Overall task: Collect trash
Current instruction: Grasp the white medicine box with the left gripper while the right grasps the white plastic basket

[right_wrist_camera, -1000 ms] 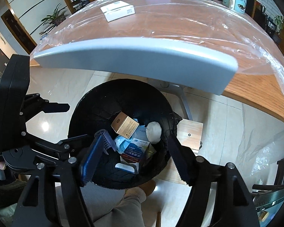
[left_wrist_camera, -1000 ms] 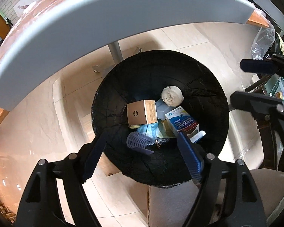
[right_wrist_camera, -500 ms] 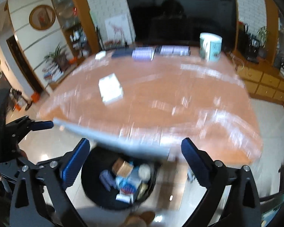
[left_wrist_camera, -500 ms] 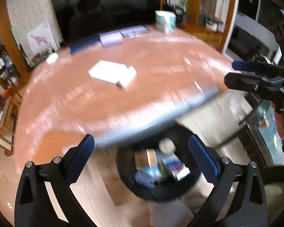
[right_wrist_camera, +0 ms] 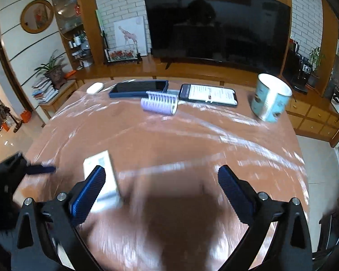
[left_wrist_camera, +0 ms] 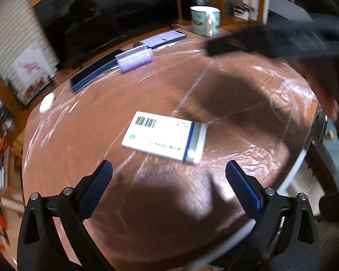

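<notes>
Left gripper (left_wrist_camera: 167,178), in the left wrist view, hangs over the near part of the table (left_wrist_camera: 83,140) with its blue-padded fingers (left_wrist_camera: 97,187) spread wide and nothing between them. Directly ahead of the gap lies the white box (left_wrist_camera: 165,138), flat on the plastic-covered tabletop: a thin rectangular carton with a barcode at its far left corner, a blue stripe near its right end and small print along the near edge. Further back sit a lilac ribbed roller (left_wrist_camera: 134,59), a dark case (left_wrist_camera: 95,72), a phone (left_wrist_camera: 162,38) and a teal mug (left_wrist_camera: 204,20). Part of the right gripper (left_wrist_camera: 278,38) crosses the upper right, blurred. In the right wrist view, the right gripper (right_wrist_camera: 161,180) is likewise spread apart and empty above the table (right_wrist_camera: 192,140). The white box (right_wrist_camera: 101,169) lies near left, partly behind the left finger (right_wrist_camera: 88,194), motion-blurred. The lilac ribbed roller (right_wrist_camera: 159,105), dark case (right_wrist_camera: 137,88), phone (right_wrist_camera: 208,94) and teal mug (right_wrist_camera: 270,97) line the far edge, with a television (right_wrist_camera: 217,24) behind.
</notes>
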The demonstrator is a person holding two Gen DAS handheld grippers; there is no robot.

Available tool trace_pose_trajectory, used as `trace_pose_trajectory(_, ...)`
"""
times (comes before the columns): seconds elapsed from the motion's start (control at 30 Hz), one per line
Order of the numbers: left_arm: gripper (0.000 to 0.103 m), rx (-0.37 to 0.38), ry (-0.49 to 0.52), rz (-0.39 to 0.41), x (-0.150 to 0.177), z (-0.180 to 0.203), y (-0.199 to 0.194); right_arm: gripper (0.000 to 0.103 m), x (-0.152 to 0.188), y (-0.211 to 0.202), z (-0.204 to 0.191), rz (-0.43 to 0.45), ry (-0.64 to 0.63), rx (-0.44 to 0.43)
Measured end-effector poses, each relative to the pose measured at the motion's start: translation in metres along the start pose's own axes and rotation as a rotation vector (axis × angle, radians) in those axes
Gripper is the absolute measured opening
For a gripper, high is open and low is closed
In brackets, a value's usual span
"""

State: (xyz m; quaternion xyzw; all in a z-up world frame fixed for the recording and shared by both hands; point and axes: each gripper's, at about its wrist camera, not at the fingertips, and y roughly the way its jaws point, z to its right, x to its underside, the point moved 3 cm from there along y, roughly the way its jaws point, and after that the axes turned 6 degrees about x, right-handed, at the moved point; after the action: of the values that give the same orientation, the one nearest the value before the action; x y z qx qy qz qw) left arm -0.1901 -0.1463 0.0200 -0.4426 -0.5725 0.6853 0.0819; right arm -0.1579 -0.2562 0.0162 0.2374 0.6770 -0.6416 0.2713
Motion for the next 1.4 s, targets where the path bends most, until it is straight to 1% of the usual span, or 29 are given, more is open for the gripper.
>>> trace_pose_trajectory(0.03,0.101,0.006,0.025,-0.01,-0.003,-0.002,0.006,0.098,-0.007,0.008,-0.002,-0.01,0.011,-0.005)
trace_pose_trajectory(0.17,0.101,0.053,0.072,-0.029,-0.012,-0.006,0.022,0.098,-0.039,0.051,-0.015,-0.059,0.06,-0.029)
trace_pose_trajectory(0.2,0.101,0.064,0.079,-0.032,-0.014,-0.008,0.025,0.098,-0.047,0.063,-0.021,-0.072,0.064,-0.023)
trace_pose_trajectory(0.3,0.101,0.1,0.102,-0.04,-0.016,-0.008,0.032,0.098,-0.056,0.089,-0.029,-0.098,0.064,0.001)
trace_pose_trajectory(0.4,0.101,0.107,0.131,-0.048,-0.016,-0.009,0.04,0.098,-0.067,0.118,-0.036,-0.128,0.085,0.029)
trace_pose_trajectory(0.63,0.1,0.138,0.134,-0.046,-0.018,-0.017,0.046,0.098,-0.08,0.156,-0.038,-0.151,0.123,0.075)
trace_pose_trajectory(0.73,0.1,0.148,0.155,-0.055,-0.016,-0.016,0.049,0.098,-0.082,0.165,-0.041,-0.156,0.12,0.086)
trace_pose_trajectory(0.9,0.101,0.161,0.158,-0.05,-0.018,-0.016,0.049,0.097,-0.085,0.172,-0.041,-0.147,0.129,0.096)
trace_pose_trajectory(0.97,0.101,0.166,0.158,-0.046,-0.02,-0.018,0.051,0.092,-0.086,0.173,-0.042,-0.147,0.121,0.094)
trace_pose_trajectory(1.03,0.1,0.175,0.159,-0.043,-0.02,-0.016,0.051,0.082,-0.086,0.175,-0.043,-0.147,0.105,0.096)
trace_pose_trajectory(1.07,0.1,0.179,0.157,-0.045,-0.023,-0.017,0.052,0.079,-0.086,0.175,-0.044,-0.143,0.094,0.098)
trace_pose_trajectory(1.13,0.1,0.19,0.15,-0.049,-0.024,-0.017,0.052,0.07,-0.085,0.173,-0.044,-0.136,0.086,0.098)
trace_pose_trajectory(1.2,0.098,0.195,0.139,-0.05,-0.025,-0.021,0.053,0.07,-0.085,0.171,-0.042,-0.132,0.096,0.078)
trace_pose_trajectory(1.4,0.098,0.174,0.102,-0.04,-0.025,-0.026,0.05,0.07,-0.078,0.153,-0.031,-0.112,0.122,0.05)
